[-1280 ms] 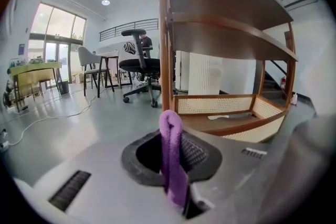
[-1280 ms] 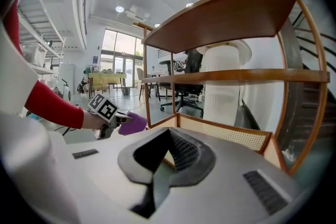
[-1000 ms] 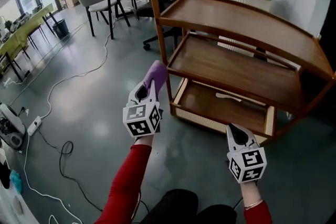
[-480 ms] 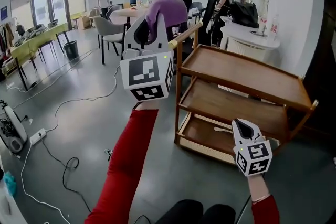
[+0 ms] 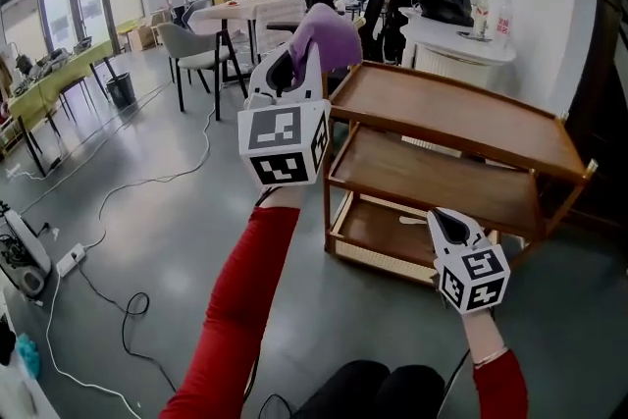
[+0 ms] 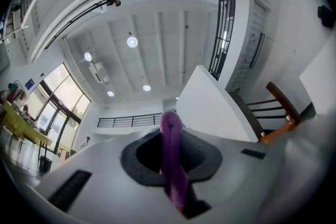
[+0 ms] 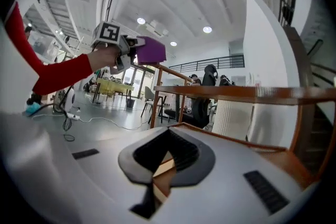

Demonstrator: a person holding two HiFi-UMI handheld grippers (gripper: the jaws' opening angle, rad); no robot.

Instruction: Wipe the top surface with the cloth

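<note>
Open office floor (image 5: 177, 211), grey concrete with loose cables (image 5: 126, 309), people round a table (image 5: 250, 10) at the back; three-shelf wooden cart (image 5: 432, 172) sits right of centre, its top surface (image 5: 451, 108) bare. Left gripper (image 5: 292, 64) is held high at the cart's left end, jaws clamped on the purple cloth (image 5: 332, 36), which bunches out past the tips, near the handle rail and clear of the top surface. Right gripper (image 5: 444, 223) hangs low in front of the bottom shelf (image 5: 383, 231), jaws closed together, nothing between them.
</note>
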